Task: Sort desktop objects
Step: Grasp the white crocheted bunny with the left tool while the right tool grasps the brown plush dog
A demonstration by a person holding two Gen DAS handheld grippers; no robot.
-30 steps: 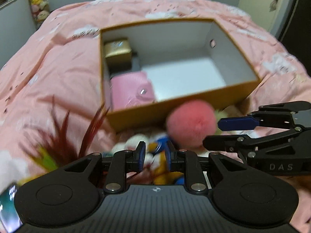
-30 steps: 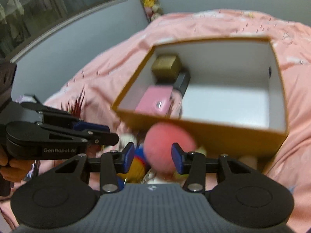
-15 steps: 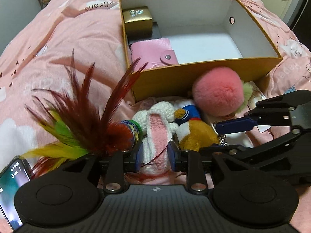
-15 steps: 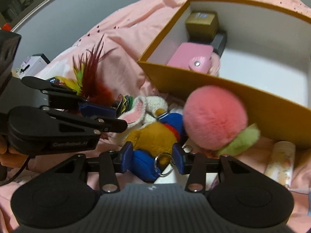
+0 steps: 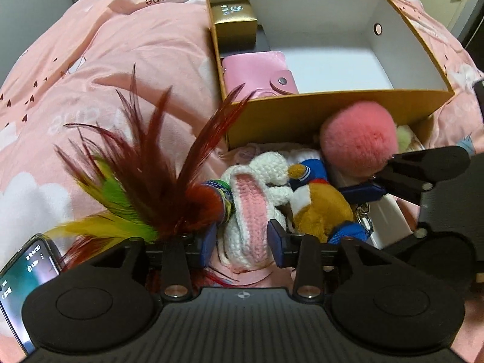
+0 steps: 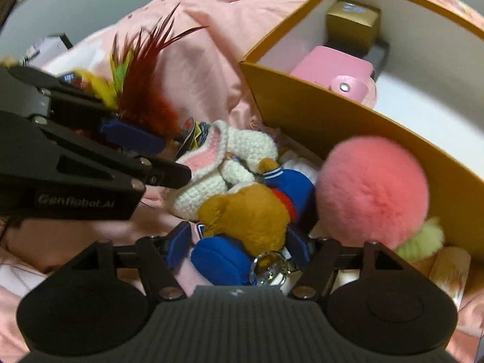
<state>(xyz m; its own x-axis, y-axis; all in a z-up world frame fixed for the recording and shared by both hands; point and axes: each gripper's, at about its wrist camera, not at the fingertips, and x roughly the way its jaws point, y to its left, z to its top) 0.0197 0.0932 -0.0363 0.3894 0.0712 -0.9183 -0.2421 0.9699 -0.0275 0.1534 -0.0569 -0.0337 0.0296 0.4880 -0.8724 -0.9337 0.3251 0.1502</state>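
Note:
A yellow box (image 5: 332,112) lies on the pink bedspread, holding a gold box (image 5: 234,21) and a pink wallet (image 5: 260,72). In front of it lie a pink pompom (image 5: 358,140), a crocheted white-and-pink bunny (image 5: 254,196), a brown-and-blue plush duck keychain (image 5: 320,205) and a feather toy (image 5: 145,181). My left gripper (image 5: 242,240) is open with its fingers either side of the bunny. My right gripper (image 6: 239,245) is open around the plush duck (image 6: 248,211). The pompom (image 6: 373,190) sits to its right, and the bunny (image 6: 224,163) lies just beyond.
A phone (image 5: 21,287) with its screen lit lies at the lower left. A pale cylindrical tube (image 6: 447,272) lies by the box's near wall. The right gripper's body (image 5: 423,175) crosses the left wrist view. The pink bedspread (image 5: 106,60) stretches to the left.
Both grippers have moved down and forward from above the box to the toys. The left fingers have opened wider around the bunny; the right fingers now straddle the duck.

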